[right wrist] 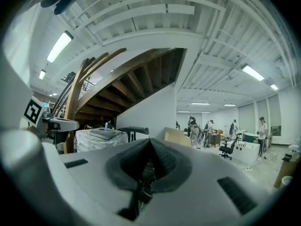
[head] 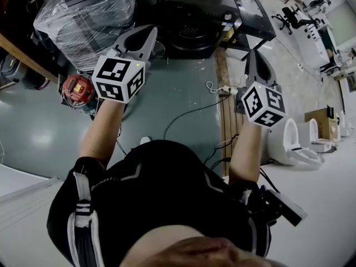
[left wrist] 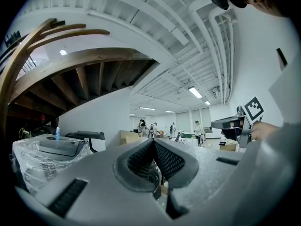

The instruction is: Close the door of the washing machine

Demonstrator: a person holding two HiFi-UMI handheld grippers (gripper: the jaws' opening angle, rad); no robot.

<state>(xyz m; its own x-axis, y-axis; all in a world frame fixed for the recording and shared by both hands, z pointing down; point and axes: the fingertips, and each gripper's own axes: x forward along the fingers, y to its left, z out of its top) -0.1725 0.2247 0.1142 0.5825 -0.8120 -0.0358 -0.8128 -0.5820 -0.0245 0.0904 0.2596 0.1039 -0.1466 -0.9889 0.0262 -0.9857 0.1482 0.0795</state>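
Observation:
A dark top-loading washing machine [head: 192, 29] stands ahead of me on the floor, and its round drum opening shows from above. Its dark lid [left wrist: 85, 135] stands raised in the left gripper view, and the lid [right wrist: 134, 131] shows again in the right gripper view. My left gripper [head: 146, 33] is held level, shut and empty, short of the machine and to its left. My right gripper [head: 251, 54] is also shut with nothing in it, off the machine's right side. Both sets of jaws meet pad to pad, on the left gripper [left wrist: 154, 142] and on the right gripper [right wrist: 150, 142].
A plastic-wrapped appliance [head: 83, 15] stands left of the washing machine. A red tool [head: 78, 89] and cables [head: 189, 113] lie on the green floor. White toilets [head: 292, 143] sit at the right, a wooden staircase [right wrist: 94, 74] rises at the left, and people [left wrist: 155, 128] stand far off.

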